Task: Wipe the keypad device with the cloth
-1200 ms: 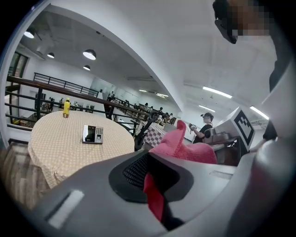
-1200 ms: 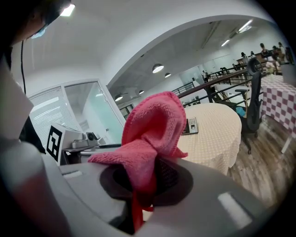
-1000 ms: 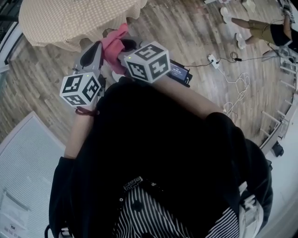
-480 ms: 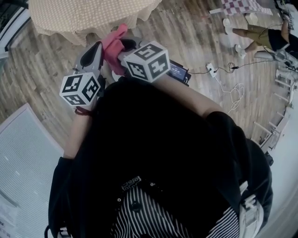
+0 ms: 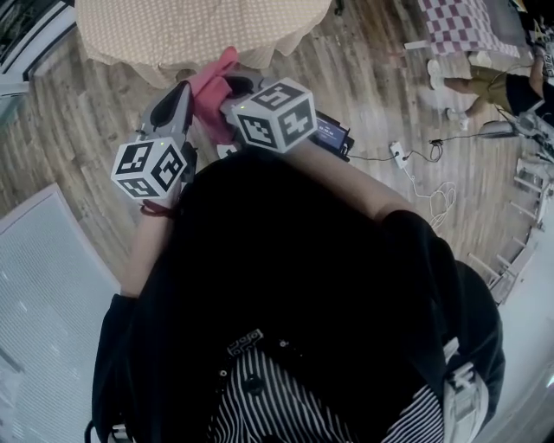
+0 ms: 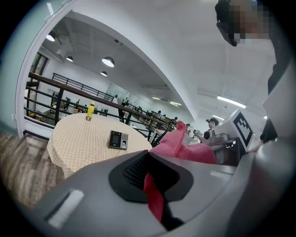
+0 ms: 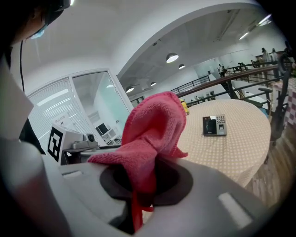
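Close to my chest I hold a pink cloth between both grippers. My left gripper is shut on one edge of it; in the left gripper view a red fold is pinched in the left gripper. My right gripper is shut on the cloth too, which bunches above the right gripper. The keypad device lies flat on a round table with a beige cloth, well ahead of both grippers. The head view does not show the device.
A yellow bottle stands on the table's far side. On the wooden floor lie a black box and a power strip with cables. A person's legs show at the upper right. A white panel lies to the left.
The table and floor have slid to the right in the head view, with more of the table showing. Both grippers stay shut on the cloth in the same pose.
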